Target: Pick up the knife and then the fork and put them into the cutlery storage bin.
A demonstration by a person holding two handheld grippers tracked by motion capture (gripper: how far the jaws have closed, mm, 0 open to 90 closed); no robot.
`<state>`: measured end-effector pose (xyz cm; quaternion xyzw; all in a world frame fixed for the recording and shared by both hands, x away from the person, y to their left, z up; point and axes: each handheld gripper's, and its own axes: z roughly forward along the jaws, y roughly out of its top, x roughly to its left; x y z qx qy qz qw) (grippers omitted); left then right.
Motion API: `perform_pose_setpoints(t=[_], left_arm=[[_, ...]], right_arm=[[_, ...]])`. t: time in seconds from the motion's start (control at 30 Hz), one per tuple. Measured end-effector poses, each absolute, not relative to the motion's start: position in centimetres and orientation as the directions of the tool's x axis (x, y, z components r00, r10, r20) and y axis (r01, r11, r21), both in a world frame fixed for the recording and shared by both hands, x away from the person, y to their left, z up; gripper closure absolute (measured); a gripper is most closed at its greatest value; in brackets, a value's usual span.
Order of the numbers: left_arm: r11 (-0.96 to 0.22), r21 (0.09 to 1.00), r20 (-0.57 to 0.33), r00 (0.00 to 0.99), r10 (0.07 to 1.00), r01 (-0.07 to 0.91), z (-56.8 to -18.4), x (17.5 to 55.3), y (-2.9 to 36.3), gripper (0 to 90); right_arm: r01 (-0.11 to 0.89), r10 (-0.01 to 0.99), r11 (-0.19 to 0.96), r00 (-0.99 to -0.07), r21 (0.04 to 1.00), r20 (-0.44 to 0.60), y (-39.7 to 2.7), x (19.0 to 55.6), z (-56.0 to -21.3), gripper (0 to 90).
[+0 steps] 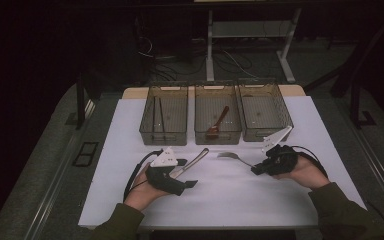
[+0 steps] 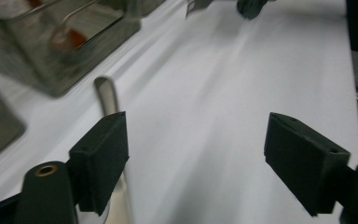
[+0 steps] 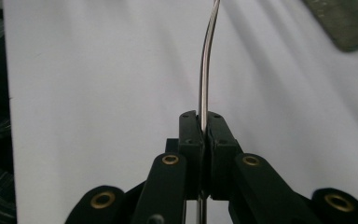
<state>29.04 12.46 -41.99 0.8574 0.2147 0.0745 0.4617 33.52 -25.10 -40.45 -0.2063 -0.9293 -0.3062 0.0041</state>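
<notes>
Three bins (image 1: 163,114) far side; middle holds red spoon (image 1: 217,123). Right gripper (image 3: 204,122) clamps metal spoon (image 1: 234,158) handle; left gripper (image 2: 196,154) spread wide beside knife (image 1: 192,162).

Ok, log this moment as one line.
left gripper: open, beside knife | right gripper: shut on spoon | middle bin: red spoon | white mat

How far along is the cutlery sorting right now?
Done: a red spoon lies in the middle bin. In hand: the right gripper is shut on a metal spoon. Left: a metal utensil lies by the open left gripper.
</notes>
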Motion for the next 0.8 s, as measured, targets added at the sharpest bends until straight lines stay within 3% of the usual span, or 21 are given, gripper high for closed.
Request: perform_pose_setpoints(t=[0.3, 0.8], left_arm=[[-0.412, 0.831, -0.093, 0.824, 0.559, 0.374, -42.9, 27.7, 14.5, 0.0], [-0.437, 0.814, -0.093, 0.829, 0.551, 0.382, -43.6, 27.3, 14.8, 0.0]], right_arm=[[0.451, 0.476, 0.641, -0.868, 0.622, 0.138, -26.5, 34.5, -38.6, 85.7], [0.504, 0.583, 0.529, -0.800, 0.682, 0.139, -27.6, 38.5, -36.1, 85.7]])
